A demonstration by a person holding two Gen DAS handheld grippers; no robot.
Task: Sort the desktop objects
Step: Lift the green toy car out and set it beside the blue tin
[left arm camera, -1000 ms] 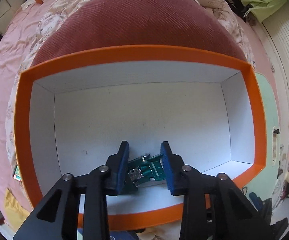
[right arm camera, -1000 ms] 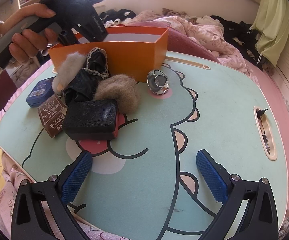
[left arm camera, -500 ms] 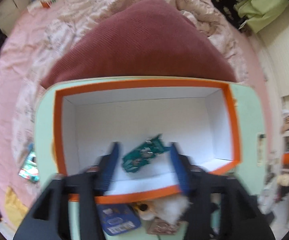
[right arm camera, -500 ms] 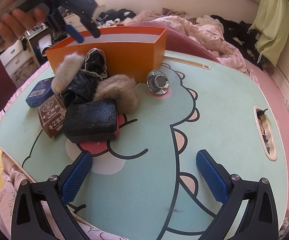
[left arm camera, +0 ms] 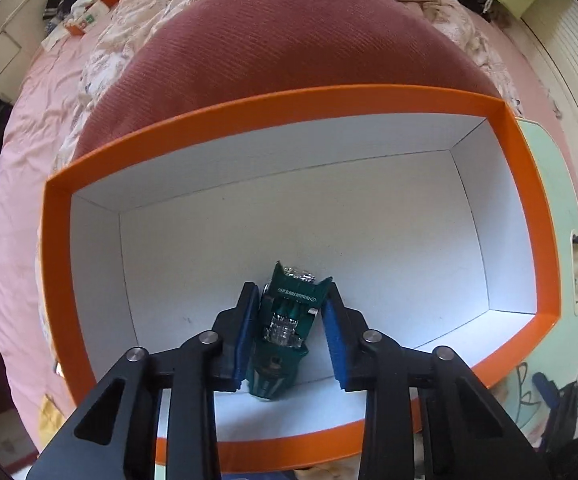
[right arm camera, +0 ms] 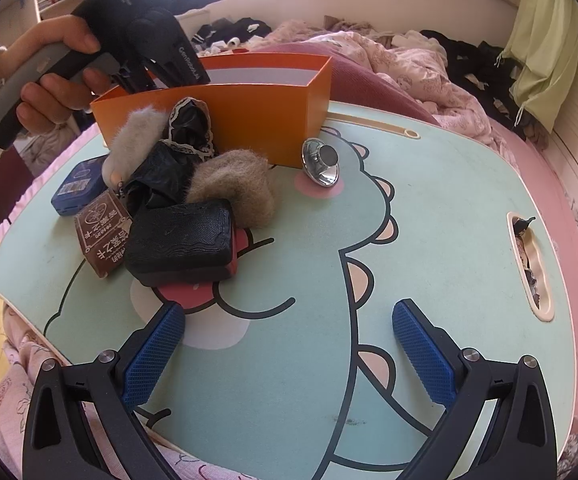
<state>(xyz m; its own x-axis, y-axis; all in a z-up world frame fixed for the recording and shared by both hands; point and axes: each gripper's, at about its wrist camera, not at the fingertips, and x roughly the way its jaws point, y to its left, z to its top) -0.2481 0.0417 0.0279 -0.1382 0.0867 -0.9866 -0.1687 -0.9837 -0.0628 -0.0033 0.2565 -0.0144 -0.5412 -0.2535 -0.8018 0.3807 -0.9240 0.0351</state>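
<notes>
A green toy car (left arm camera: 285, 320) lies on the white floor of the orange box (left arm camera: 289, 100), close to its near wall. My left gripper (left arm camera: 291, 292) points straight down into the box, its jaws closing with the car between them. The left pad looks against the car's side, while a thin gap shows at the right pad. In the right wrist view a hand holds that gripper (right arm camera: 157, 52) over the orange box (right arm camera: 257, 120), its tips hidden inside. My right gripper (right arm camera: 289, 340) hangs open over the table's front, with nothing between its fingers.
On the dinosaur-print table (right arm camera: 429, 240), in front of the box, lie a black wallet (right arm camera: 181, 240), a brown packet (right arm camera: 101, 236), a blue tin (right arm camera: 77, 186), tan fur pieces (right arm camera: 233, 184), black lace cloth (right arm camera: 189, 128) and a silver knob (right arm camera: 325, 162). A maroon cushion (left arm camera: 289, 40) lies behind the box.
The left gripper let the car drop into the box and rose. It has come back down and its jaws have narrowed around the car, which now lies lengthwise. The right gripper kept still.
</notes>
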